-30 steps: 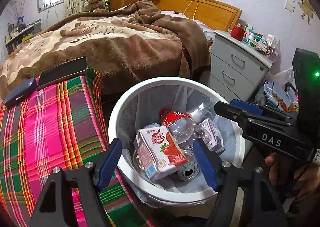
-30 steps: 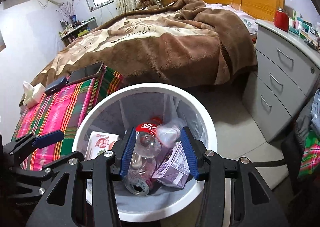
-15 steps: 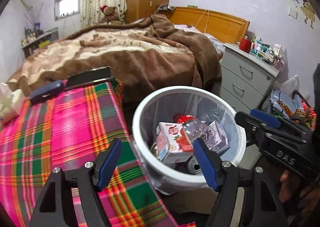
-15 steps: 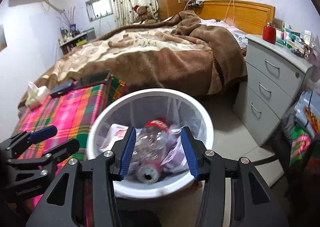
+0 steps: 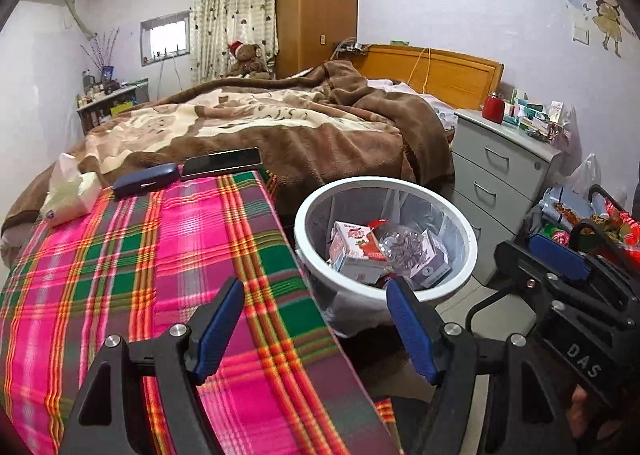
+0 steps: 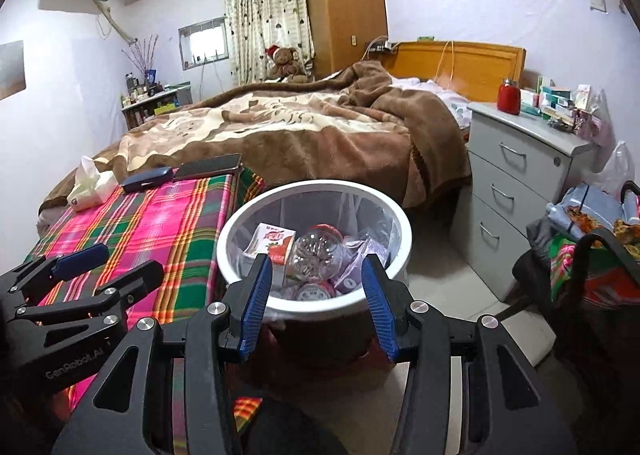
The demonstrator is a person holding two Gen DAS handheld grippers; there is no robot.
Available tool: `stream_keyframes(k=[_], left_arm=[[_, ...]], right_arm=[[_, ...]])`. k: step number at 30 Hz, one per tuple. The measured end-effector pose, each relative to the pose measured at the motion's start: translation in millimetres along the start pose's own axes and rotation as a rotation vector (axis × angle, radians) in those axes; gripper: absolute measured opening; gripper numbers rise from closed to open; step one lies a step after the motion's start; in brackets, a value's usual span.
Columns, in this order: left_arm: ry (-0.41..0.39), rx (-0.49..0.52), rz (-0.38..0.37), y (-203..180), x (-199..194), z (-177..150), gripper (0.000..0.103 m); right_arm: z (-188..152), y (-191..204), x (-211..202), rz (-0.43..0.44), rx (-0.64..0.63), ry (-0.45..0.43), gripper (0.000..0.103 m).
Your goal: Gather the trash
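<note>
A white trash bin (image 5: 464,231) (image 6: 400,223) stands on the floor beside the plaid table. In it lie a strawberry milk carton (image 5: 352,247) (image 6: 272,239), a clear plastic bottle (image 5: 400,245) (image 6: 316,251), a purple carton (image 5: 434,267) (image 6: 356,275) and a can (image 6: 314,293). My left gripper (image 5: 316,329) is open and empty, above the table's right edge. My right gripper (image 6: 318,303) is open and empty, above the bin's near rim. Each gripper shows in the other's view (image 5: 560,279) (image 6: 80,275).
The plaid-covered table (image 5: 120,275) holds a tissue pack (image 5: 68,195), a dark case (image 5: 146,179) and a phone (image 5: 222,161). A bed with a brown blanket (image 5: 280,127) lies behind. A grey drawer unit (image 5: 504,175) and bags (image 5: 576,215) stand right.
Both grippers have pulled back and up from the bin, which now looks smaller and farther. More of the plaid table has come into view. Both stay open and empty.
</note>
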State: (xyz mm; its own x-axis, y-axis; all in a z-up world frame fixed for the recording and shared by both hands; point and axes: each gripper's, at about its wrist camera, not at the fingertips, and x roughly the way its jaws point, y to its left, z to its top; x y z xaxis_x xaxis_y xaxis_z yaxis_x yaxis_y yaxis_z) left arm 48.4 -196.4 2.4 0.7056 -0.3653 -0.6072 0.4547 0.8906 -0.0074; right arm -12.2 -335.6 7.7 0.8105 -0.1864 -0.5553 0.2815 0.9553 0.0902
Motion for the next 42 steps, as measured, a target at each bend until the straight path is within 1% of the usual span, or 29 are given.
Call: stream_keyframes(k=[3,6,11,14,31,42], left_arm=[[-0.032,-0.002,0.042,-2,-13,-11,0.073],[-0.052,0.018,0.064,-5,-24,-20,0.073],[-0.076,0.010,0.059,-4,-38,-26,0.073],[-0.087,0.007,0.073,-3,-44,-27,0.073],[-0.077,-0.025,0.068,4,-46,-31,0.073],[-0.078,-0.025,0.066,5,-45,-30,0.073]], right_arm=[[-7,0,-5,0.008,0.014,-0.012,0.048],[-14,3,-6,0.016,0.018,-0.009,0.048],[-19,9,-10,0.020,0.008,-0.011,0.048],[-20,11,-14,0.026,0.015,-0.021,0.048],[-26,17,-21,0.029,0.012,-0.022,0.048],[-27,18,-22,0.033,0.011,-0.024,0.048]])
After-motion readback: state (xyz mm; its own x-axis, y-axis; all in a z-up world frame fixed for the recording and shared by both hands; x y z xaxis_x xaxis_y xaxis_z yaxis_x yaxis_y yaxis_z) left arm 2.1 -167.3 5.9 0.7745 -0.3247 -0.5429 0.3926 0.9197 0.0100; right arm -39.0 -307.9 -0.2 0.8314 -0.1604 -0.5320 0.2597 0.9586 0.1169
